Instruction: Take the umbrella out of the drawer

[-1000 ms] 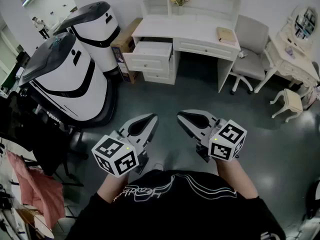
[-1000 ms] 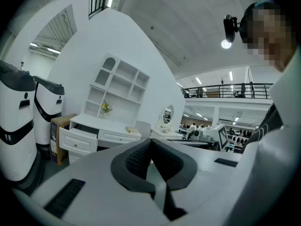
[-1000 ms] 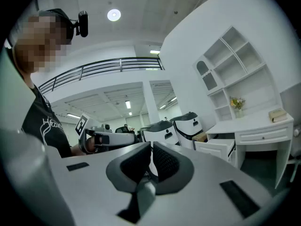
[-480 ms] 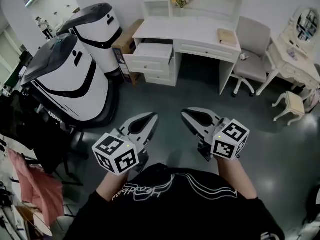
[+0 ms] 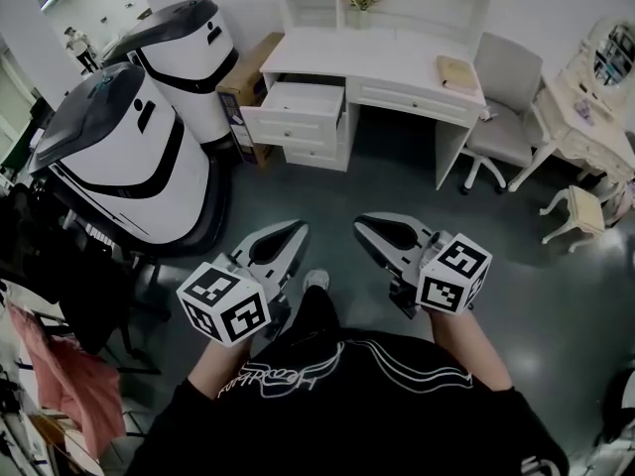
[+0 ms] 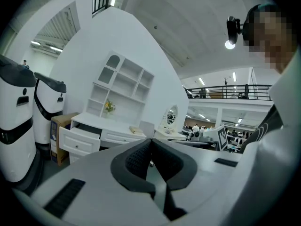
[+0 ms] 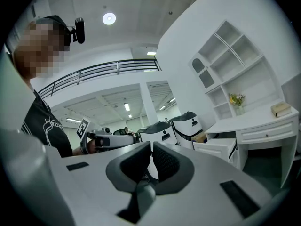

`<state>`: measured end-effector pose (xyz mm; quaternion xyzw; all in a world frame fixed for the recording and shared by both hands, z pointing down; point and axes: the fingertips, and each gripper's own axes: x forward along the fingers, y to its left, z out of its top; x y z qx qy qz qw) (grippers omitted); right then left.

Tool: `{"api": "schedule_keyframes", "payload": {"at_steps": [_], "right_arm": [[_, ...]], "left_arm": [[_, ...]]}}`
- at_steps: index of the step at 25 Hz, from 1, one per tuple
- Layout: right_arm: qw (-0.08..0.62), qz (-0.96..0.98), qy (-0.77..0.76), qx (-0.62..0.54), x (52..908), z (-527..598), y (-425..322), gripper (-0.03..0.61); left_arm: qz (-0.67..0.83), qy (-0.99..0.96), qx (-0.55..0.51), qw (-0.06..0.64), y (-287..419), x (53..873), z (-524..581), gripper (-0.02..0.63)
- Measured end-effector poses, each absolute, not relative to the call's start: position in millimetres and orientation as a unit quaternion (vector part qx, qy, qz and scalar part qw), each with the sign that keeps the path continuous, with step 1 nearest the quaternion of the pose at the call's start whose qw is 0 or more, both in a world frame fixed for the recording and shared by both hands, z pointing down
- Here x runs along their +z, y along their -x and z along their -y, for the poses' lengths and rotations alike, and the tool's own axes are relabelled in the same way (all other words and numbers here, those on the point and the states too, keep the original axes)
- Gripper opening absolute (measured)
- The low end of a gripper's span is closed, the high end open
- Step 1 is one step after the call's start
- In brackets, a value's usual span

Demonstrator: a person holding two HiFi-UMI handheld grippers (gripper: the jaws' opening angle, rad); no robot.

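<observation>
A white desk (image 5: 377, 62) stands against the far wall, and its top left drawer (image 5: 298, 102) is pulled open. No umbrella shows in any view; the drawer's inside is hidden from here. My left gripper (image 5: 298, 228) and right gripper (image 5: 362, 223) are held side by side over the dark floor, well short of the desk. Both are shut with nothing between the jaws. In the left gripper view the gripper (image 6: 150, 140) points toward the open drawer (image 6: 80, 138). In the right gripper view the gripper (image 7: 151, 145) has that drawer (image 7: 216, 147) off to its right.
Two large white-and-black machines (image 5: 129, 157) (image 5: 189, 53) stand at the left, with a cardboard box (image 5: 248, 72) beside the desk. A grey chair (image 5: 501, 107), a vanity table (image 5: 580, 117) and a stool (image 5: 575, 206) are at the right. A book (image 5: 454, 70) lies on the desk.
The person has stepped toward the desk: a shoe now shows between the grippers, and both grippers have moved forward together. The jaws have stayed shut.
</observation>
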<state>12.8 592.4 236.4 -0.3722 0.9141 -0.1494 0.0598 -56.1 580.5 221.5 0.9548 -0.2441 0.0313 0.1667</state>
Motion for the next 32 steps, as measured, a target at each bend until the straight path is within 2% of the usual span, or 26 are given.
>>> {"api": "schedule_keyframes", "payload": {"at_steps": [5, 13, 22, 32], "right_arm": [[0.059, -0.914, 0.364, -0.170, 239, -520, -9, 0.051], [0.067, -0.901, 0.366, -0.222, 250, -356, -8, 0.051], [0.035, -0.893, 0.385, -0.232, 270, -163, 4, 0.051], [-0.007, -0.885, 0.394, -0.246, 311, -49, -29, 0.052]], "left_arm": [[0.244, -0.952, 0.024, 0.180, 59, 226, -508, 0.020], [0.234, -0.946, 0.039, 0.221, 61, 240, -335, 0.020], [0.223, -0.939, 0.052, 0.255, 84, 270, -135, 0.020], [0.239, -0.928, 0.061, 0.280, 58, 306, -24, 0.020]]}}
